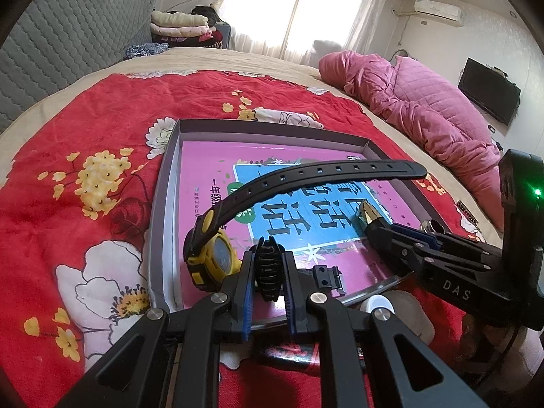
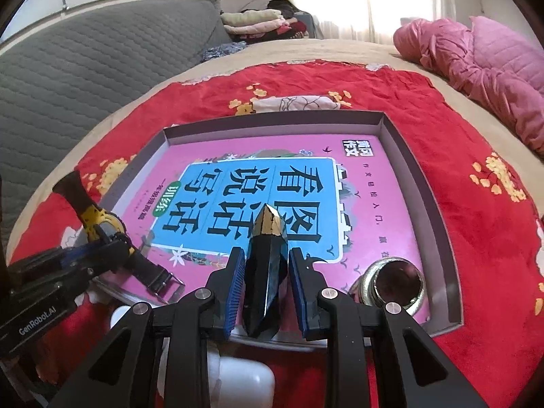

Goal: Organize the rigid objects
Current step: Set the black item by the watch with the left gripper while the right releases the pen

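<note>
A shallow grey box (image 1: 163,204) (image 2: 401,142) lies on a red flowered blanket with a pink book (image 1: 210,170) (image 2: 374,204) flat inside it. My left gripper (image 1: 268,265) is shut on the strap of a yellow and black wristwatch (image 1: 217,255), held over the box's near left part; the other strap (image 1: 306,173) arcs up to the right. The watch also shows in the right wrist view (image 2: 102,224). My right gripper (image 2: 267,272) is shut on a black faceted crystal with a gold tip (image 2: 267,238) (image 1: 365,212) above the book.
A silver and dark round lid or jar (image 2: 394,282) sits in the box's near right corner. A white plastic object (image 2: 238,377) (image 1: 375,304) lies just in front of the box. A pink quilt (image 1: 425,108) lies at the right, a grey headboard (image 2: 85,78) at the left.
</note>
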Motion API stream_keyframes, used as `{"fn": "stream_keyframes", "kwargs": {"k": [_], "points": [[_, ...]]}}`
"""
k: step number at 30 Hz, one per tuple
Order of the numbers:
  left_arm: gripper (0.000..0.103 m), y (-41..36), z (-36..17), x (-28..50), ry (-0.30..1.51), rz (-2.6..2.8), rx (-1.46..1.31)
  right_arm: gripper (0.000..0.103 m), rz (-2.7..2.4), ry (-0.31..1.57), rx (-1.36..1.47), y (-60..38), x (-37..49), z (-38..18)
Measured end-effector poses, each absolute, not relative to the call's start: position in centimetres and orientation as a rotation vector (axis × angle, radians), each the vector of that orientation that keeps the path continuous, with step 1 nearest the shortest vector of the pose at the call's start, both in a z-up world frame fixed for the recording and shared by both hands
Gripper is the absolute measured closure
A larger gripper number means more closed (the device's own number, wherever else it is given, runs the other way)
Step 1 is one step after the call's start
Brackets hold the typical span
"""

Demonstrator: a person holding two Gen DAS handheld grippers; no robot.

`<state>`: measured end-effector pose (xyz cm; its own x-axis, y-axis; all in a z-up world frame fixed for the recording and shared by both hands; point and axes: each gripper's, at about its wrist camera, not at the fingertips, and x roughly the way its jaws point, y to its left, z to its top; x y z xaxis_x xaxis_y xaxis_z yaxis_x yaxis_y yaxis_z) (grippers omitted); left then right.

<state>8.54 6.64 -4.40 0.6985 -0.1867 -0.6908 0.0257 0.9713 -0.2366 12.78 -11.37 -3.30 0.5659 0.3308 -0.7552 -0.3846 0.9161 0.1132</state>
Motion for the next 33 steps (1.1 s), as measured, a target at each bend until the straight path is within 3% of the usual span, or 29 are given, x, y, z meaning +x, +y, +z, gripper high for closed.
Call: {"fn": "stream_keyframes", "kwargs": {"k": [33], "points": [[0.085, 6.5, -4.3, 8.2, 0.793, -0.147, -0.223, 0.07, 0.412, 0.864, -0.06, -12.2, 11.3, -2.2]]}}
